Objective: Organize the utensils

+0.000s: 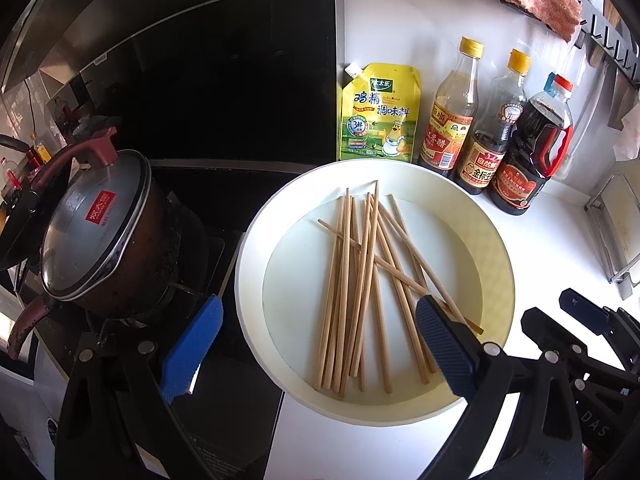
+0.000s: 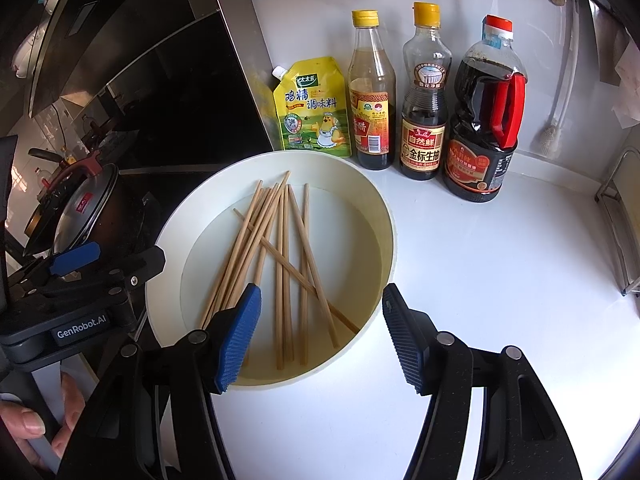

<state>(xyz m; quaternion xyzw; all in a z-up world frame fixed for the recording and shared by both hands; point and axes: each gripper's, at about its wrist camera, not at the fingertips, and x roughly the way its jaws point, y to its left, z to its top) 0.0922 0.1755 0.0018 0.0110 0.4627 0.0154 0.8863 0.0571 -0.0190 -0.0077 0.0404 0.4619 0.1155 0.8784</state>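
Several wooden chopsticks (image 1: pixel 362 288) lie loosely crossed in a round cream basin (image 1: pixel 256 236) on the white counter; the chopsticks (image 2: pixel 282 264) and the basin (image 2: pixel 166 248) also show in the right wrist view. My left gripper (image 1: pixel 320 328) is open and empty, hovering over the basin's near side, its right finger above the chopstick ends. My right gripper (image 2: pixel 320 332) is open and empty above the basin's near right rim. The right gripper shows at the lower right of the left wrist view (image 1: pixel 580 320), and the left gripper at the left of the right wrist view (image 2: pixel 76 264).
A lidded dark pot (image 1: pixel 100 232) sits on the black stove left of the basin. A yellow seasoning pouch (image 1: pixel 378 114) and three sauce bottles (image 1: pixel 486 128) stand behind the basin by the wall. A metal rack (image 1: pixel 620 232) stands at the right.
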